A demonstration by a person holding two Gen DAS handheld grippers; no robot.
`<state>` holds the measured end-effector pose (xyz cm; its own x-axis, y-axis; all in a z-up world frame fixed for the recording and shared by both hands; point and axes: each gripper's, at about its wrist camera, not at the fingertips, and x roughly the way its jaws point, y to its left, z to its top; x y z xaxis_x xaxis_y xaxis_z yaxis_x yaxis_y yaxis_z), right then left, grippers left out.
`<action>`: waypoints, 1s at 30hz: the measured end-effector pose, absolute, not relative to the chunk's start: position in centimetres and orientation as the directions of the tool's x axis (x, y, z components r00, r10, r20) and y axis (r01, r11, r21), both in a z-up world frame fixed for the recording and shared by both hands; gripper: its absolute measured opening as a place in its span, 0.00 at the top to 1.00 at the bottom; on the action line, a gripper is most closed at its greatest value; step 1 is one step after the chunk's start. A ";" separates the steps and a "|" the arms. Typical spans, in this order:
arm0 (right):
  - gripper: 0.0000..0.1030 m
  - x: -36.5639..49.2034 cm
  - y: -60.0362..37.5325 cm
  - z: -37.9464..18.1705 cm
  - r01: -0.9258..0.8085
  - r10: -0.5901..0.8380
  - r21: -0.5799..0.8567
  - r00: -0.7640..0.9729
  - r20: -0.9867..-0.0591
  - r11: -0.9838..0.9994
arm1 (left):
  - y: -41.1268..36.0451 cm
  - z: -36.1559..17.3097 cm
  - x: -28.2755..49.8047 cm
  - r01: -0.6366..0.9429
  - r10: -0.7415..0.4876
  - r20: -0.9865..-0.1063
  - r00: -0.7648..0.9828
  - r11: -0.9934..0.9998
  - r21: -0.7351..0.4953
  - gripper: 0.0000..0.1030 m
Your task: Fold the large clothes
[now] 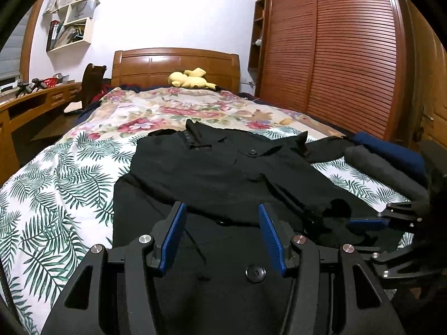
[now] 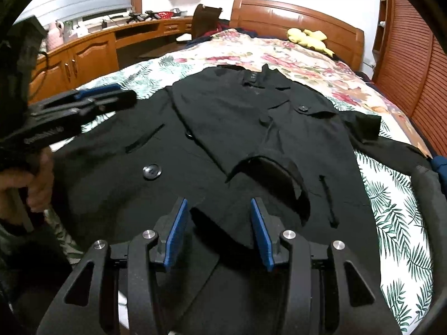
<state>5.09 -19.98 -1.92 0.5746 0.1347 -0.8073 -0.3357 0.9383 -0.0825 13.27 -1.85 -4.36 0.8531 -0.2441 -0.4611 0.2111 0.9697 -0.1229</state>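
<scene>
Above the black coat [image 2: 251, 139] on the bed [image 1: 56, 181], both the left gripper [image 1: 222, 240] and right gripper [image 2: 219, 234] are hovering half-open and empty, so the folded-in sleeve [image 2: 268, 167] is risking sliding loose if the next grab is catching only one layer.

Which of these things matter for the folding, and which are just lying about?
For the job:
- black coat
- left hand-held gripper
- right hand-held gripper

Lying about:
- yellow plush toy
- folded blue garment
- red basket on the desk
</scene>
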 end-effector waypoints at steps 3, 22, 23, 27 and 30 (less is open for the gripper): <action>0.54 5.4 -19.6 -2.7 -0.331 0.110 -0.101 0.561 -0.821 0.938 | -1.9 -4.4 13.3 0.209 -0.245 -0.463 0.852 0.969 -0.128 0.46; 0.94 5.0 -22.0 -0.6 -0.311 0.106 -0.098 0.576 -0.811 0.945 | -3.0 -4.3 13.8 0.231 -0.259 -0.467 0.845 0.966 -0.117 0.46; 0.94 4.9 -22.6 0.5 -0.297 0.100 -0.104 0.599 -0.795 0.949 | -3.1 -4.4 13.8 0.233 -0.260 -0.468 0.845 0.966 -0.115 0.46; 0.94 5.4 -25.4 4.0 -0.218 0.039 -0.143 0.664 -0.747 0.965 | -3.5 -4.5 14.1 0.241 -0.265 -0.474 0.840 0.964 -0.113 0.46; 0.94 6.1 -27.4 5.7 -0.157 -0.012 -0.167 0.692 -0.721 0.973 | -3.7 -4.4 14.4 0.243 -0.269 -0.475 0.838 0.963 -0.116 0.46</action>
